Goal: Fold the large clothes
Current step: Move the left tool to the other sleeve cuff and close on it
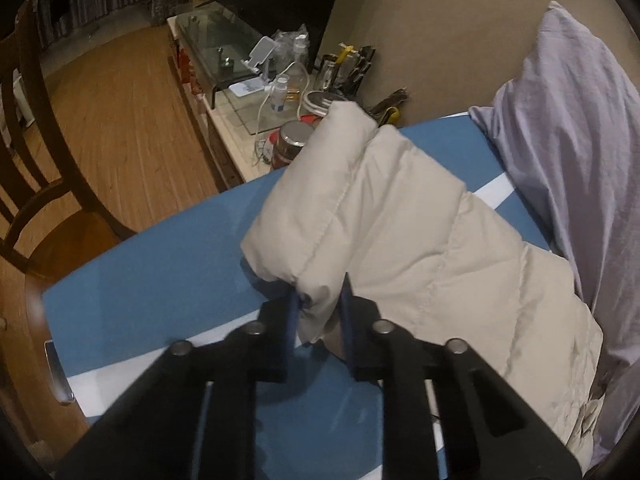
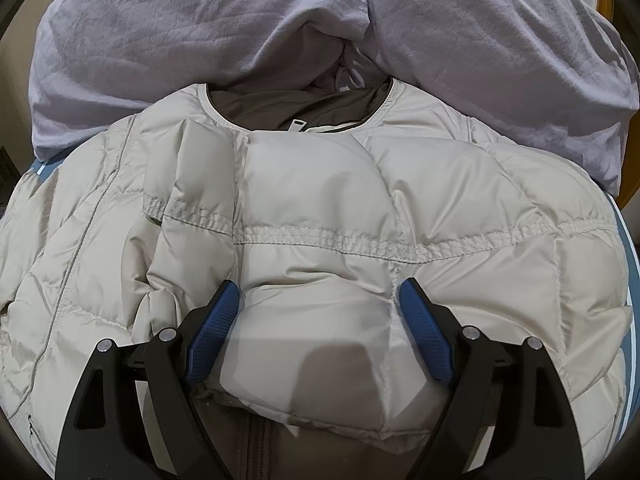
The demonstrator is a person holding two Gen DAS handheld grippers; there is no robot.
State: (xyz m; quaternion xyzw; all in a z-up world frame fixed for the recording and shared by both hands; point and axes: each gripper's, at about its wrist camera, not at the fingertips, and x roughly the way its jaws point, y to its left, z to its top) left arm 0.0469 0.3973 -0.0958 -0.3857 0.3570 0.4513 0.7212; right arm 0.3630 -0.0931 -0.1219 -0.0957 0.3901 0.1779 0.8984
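A cream puffer jacket (image 1: 420, 232) lies on a blue sheet (image 1: 160, 288). My left gripper (image 1: 320, 300) is shut on the end of a jacket sleeve (image 1: 316, 240) and holds it just above the sheet. In the right wrist view the same jacket (image 2: 460, 208) fills the frame, with its collar (image 2: 296, 104) at the far side. A folded-over padded part (image 2: 316, 280) lies on top. My right gripper (image 2: 318, 296) is open, its blue fingers (image 2: 212, 328) on either side of that padded part.
A lavender garment (image 1: 572, 152) is heaped at the right and lies behind the jacket's collar in the right wrist view (image 2: 200, 40). A wooden chair (image 1: 44, 184) stands at the left. A cluttered side table (image 1: 260, 92) with jars and bottles stands behind the bed.
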